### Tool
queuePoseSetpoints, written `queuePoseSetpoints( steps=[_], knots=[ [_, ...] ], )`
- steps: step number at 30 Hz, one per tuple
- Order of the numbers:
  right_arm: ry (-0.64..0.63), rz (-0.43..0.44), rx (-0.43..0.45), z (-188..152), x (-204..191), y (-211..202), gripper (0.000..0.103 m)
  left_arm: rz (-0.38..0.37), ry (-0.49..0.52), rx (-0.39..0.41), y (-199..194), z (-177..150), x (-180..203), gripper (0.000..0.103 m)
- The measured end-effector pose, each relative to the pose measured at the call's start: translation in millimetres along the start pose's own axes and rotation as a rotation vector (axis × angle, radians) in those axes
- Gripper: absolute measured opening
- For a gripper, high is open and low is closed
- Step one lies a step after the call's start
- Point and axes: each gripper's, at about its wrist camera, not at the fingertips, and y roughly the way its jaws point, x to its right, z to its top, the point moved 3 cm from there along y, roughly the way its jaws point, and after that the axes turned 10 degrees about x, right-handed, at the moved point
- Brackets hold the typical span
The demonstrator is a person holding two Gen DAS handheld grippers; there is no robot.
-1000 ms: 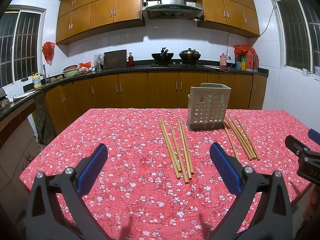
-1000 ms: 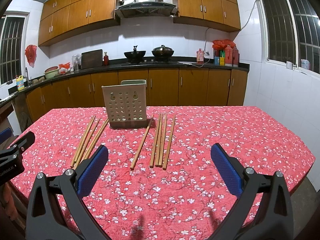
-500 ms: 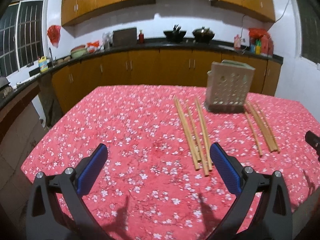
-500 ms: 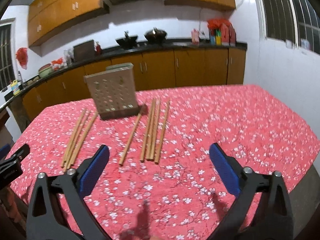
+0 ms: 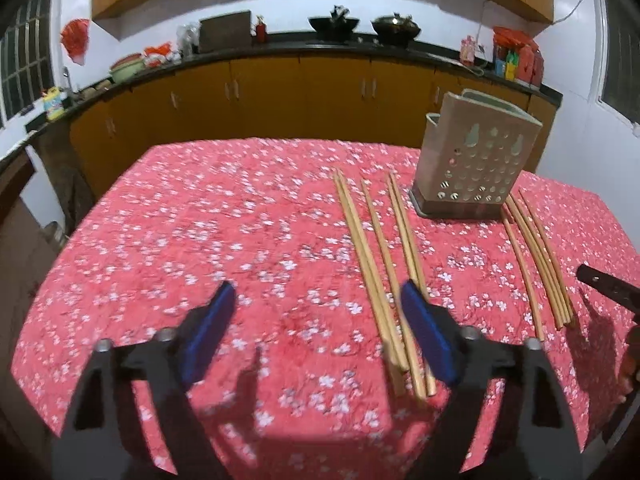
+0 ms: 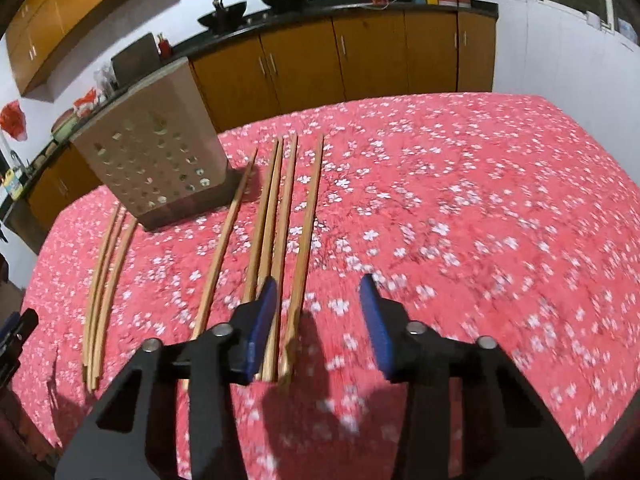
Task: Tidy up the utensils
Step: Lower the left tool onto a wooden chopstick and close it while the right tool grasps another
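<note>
Left tool (image 5: 316, 316) in the left wrist view: jaws closing, nothing between the pads yet. Its right pad sits just beside the near ends of the left chopstick group (image 5: 376, 264), which lies on the red floral tabletop (image 5: 200, 220), left of the perforated utensil holder (image 5: 472, 160). A second chopstick group (image 5: 536, 252) lies right of the holder, with the tip of the other tool visible at the right edge.

Right tool (image 6: 320, 320) in the right wrist view: jaws closing, not yet clamped. Two sticks of the right chopstick group (image 6: 280, 216) run between the pads near their near ends; the rest lie left of the left pad.

Progress, as judged: no chopsticks protrude from the holder, though its interior is not visible. All visible chopsticks remain flat on the tabletop. Remaining: grasp, lift and insert each group
</note>
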Motion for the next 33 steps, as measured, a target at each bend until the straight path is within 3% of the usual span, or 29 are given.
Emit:
queuePoseSetpoints(
  steps=[5,8,10,17,28,30,33],
  knots=[
    [-0.004,0.009,-0.052,-4,-1,24,0.026,-0.062,-0.004,-0.064,19,-8,10,0.060],
    [-0.039,-0.010,-0.028,-8,-4,21,0.021,-0.087,-0.008,-0.095,28,-12,15,0.053],
    [-0.050,-0.031,-0.017,-9,-2,20,0.009,-0.103,-0.013,-0.118,34,-14,17,0.047],
    [-0.016,-0.028,-0.015,-10,7,17,0.007,-0.115,-0.026,-0.177,48,-19,18,0.023],
    [-0.028,-0.015,-0.021,-10,1,18,0.008,-0.089,0.013,-0.174,59,-19,25,0.018],
    [-0.030,-0.015,-0.017,-11,1,17,0.008,-0.074,0.024,-0.171,65,-18,28,0.011],
    [-0.048,-0.012,-0.016,-12,0,17,0.008,-0.049,0.038,-0.166,74,-13,25,0.008]
  ],
)
